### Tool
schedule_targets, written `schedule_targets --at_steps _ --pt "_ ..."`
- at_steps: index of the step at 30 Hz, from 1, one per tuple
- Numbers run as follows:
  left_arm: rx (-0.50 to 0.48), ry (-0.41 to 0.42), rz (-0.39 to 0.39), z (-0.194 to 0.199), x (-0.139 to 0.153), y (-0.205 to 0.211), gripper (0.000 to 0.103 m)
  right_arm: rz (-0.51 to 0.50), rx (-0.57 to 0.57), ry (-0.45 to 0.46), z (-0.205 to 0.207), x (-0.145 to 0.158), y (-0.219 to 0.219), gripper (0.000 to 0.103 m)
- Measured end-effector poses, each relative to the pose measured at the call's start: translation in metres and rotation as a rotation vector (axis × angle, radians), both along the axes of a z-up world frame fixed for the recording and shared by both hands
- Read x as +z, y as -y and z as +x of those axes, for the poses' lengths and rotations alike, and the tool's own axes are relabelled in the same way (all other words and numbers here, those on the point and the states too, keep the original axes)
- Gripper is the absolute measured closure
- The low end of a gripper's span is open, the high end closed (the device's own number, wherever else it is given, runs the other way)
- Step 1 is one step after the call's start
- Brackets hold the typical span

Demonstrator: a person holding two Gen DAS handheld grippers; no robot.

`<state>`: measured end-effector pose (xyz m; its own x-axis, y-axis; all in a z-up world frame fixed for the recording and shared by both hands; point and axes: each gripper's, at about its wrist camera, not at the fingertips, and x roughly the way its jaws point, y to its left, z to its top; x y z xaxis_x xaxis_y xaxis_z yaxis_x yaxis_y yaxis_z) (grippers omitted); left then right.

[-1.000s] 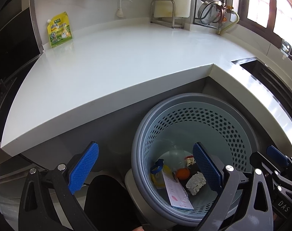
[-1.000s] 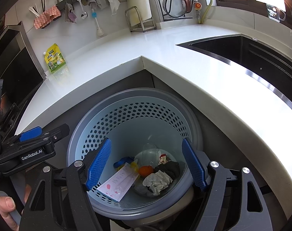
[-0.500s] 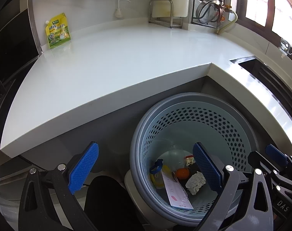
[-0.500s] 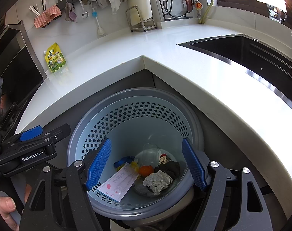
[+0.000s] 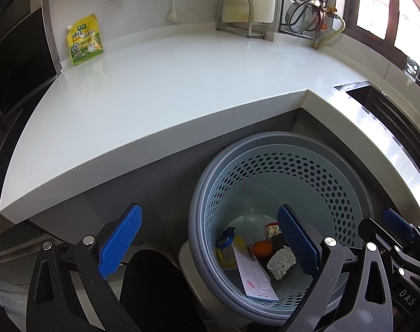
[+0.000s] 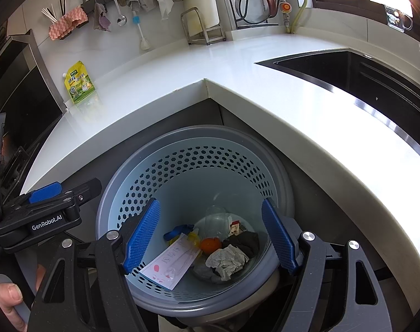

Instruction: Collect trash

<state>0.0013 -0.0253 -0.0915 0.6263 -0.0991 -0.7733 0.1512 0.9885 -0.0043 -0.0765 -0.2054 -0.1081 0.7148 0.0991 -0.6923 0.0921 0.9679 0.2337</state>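
White counter (image 6: 265,88), trash bin (image 6: 182,166) below both spread, empty grippers (image 6: 210,238) (image 5: 207,238).

- left gripper (image 5: 207,243) — black plastic frame, blue knobbly pads, silver screw heads
- right gripper (image 6: 210,238) — same build
- white "GenRobot.AI" lettering on the left one's side

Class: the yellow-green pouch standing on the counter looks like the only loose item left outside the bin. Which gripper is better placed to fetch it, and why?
Probably the left. The left gripper is open and empty, on the pouch's side, with bare countertop ahead. The right gripper, also open, hangs over the bin, farther from the pouch.
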Motion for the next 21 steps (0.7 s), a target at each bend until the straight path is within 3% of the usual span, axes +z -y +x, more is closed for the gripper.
schedule_targets --at_steps 21 --pt "0.007 -0.010 -0.001 0.0008 -0.0038 -0.0030 0.006 0.002 0.000 -0.001 0.0006 0.0001 0.0004 0.030"
